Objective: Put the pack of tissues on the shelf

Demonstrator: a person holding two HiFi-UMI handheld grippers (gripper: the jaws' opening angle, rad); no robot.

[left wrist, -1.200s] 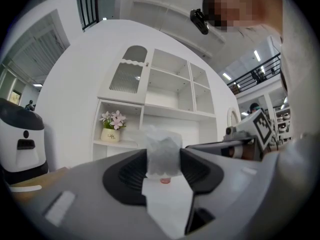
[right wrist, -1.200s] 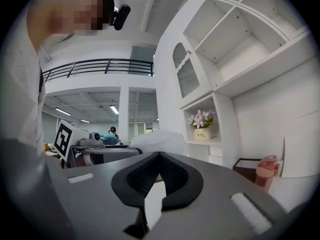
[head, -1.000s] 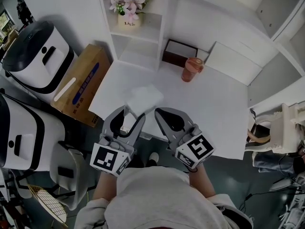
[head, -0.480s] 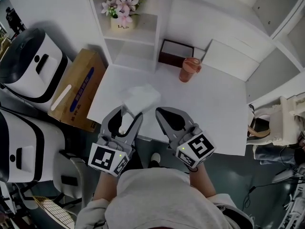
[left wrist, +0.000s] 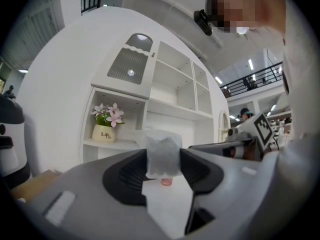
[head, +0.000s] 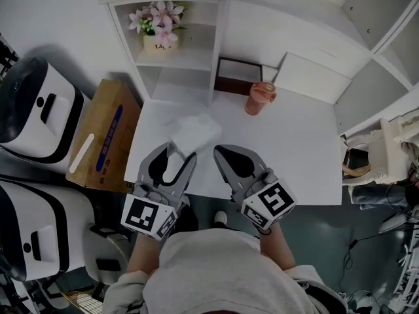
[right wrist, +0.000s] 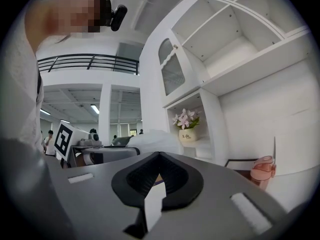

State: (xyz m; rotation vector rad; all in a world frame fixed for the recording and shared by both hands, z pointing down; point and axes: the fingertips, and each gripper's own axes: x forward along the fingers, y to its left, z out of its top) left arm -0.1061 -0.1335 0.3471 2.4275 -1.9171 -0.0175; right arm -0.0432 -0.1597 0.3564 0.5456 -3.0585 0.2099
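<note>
My left gripper [head: 181, 152] is shut on the white pack of tissues [head: 194, 131], which sticks out past its tips above the near left part of the white table [head: 294, 149]. In the left gripper view the pack [left wrist: 162, 154] stands pinched between the dark pads of that gripper [left wrist: 162, 159]. The white shelf unit [head: 180, 61] rises behind the table, straight ahead of the pack. My right gripper [head: 219, 150] floats beside the left one, shut and with nothing in it; its tips meet in the right gripper view [right wrist: 159, 154].
A pot of pink flowers [head: 155, 33] fills an upper shelf cell. A pink cup [head: 260, 97] and a dark box [head: 237, 75] sit at the table's back. A cardboard box [head: 98, 136] and white appliances [head: 36, 113] stand on the left.
Both grippers have moved forward over the table toward the shelf, side by side. The left one keeps its hold on the tissue pack.
</note>
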